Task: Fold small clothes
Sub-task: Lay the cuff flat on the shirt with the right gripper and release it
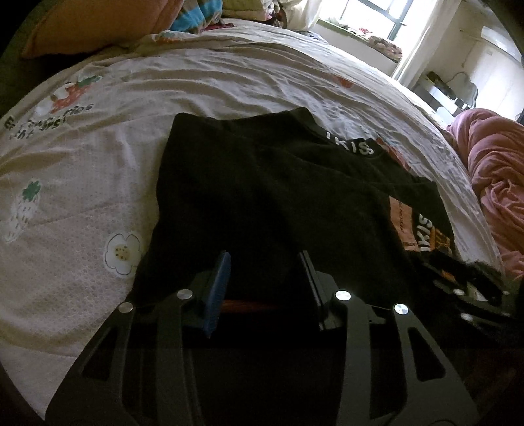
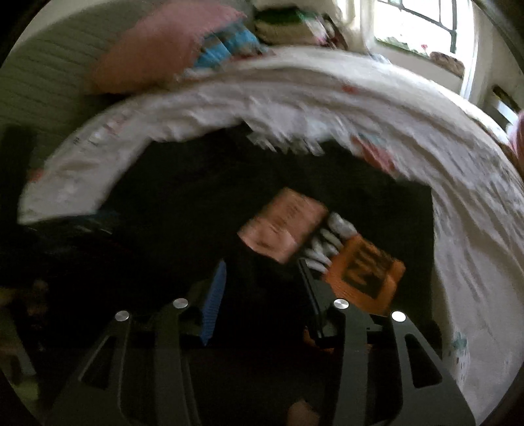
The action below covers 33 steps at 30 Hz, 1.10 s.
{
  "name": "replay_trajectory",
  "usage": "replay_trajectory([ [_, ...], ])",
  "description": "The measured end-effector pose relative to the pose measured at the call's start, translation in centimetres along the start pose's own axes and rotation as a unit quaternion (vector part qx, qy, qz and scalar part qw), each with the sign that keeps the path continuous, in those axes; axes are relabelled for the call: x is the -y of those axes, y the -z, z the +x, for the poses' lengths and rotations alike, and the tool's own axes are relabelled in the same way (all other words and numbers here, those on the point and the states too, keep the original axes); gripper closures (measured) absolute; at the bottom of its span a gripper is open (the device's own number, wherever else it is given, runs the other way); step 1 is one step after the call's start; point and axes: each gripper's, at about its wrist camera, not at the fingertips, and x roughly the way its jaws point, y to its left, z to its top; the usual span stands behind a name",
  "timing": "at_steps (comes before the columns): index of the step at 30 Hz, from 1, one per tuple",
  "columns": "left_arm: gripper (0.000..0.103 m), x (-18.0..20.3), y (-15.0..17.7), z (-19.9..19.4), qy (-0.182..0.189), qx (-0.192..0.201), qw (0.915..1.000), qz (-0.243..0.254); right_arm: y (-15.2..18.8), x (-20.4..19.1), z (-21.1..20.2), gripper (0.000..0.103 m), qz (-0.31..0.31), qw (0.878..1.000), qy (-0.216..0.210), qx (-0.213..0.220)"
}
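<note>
Bedsheet, pale with strawberry and flower prints, lies under a black garment spread flat at the near edge. The garment's long axis runs away from the cameras, with its lettered band at the far right. The left gripper is spread apart over the near hem, fingers straddling the cloth. The right gripper also gapes, over an orange printed patch; this view is blurred.

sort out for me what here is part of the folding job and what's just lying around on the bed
Part of the job:
black garment with white lettering and orange patches
left gripper
right gripper
cream bedsheet printed with flowers and strawberries, the folding surface

Just lying about:
rumpled pink blanket
orange pillow
blue striped cloth
</note>
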Motion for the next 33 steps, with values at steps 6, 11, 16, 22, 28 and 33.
replay_trajectory([
  [6, 0.068, 0.1, 0.2, -0.3, 0.0, 0.002, 1.0, 0.0, 0.9, 1.6, 0.3, 0.044, 0.025, 0.999, 0.033, -0.006],
  [11, 0.068, 0.2, 0.3, -0.5, -0.002, 0.005, 1.0, 0.003, 1.1, 2.2, -1.4, 0.044, 0.047, 0.999, 0.009, 0.019],
  [16, 0.068, 0.4, 0.3, -1.0, -0.004, 0.01, 0.9999, 0.006, 1.3, 2.3, -3.5, 0.036, 0.053, 0.997, -0.004, 0.047],
  [22, 0.066, 0.7, 0.6, -1.8, -0.004, 0.015, 0.9998, 0.008, 1.8, 2.4, -4.8, 0.029, 0.064, 0.996, -0.009, 0.06],
  [28, 0.051, 1.2, 0.9, -3.1, 0.003, 0.025, 0.9996, 0.011, 2.1, 2.6, -6.4, 0.018, 0.071, 0.994, -0.01, 0.077],
  [33, 0.037, 1.5, 0.9, -4.3, 0.004, 0.036, 0.9992, 0.015, 2.1, 2.7, -7.2, 0.013, 0.077, 0.993, -0.009, 0.086],
])
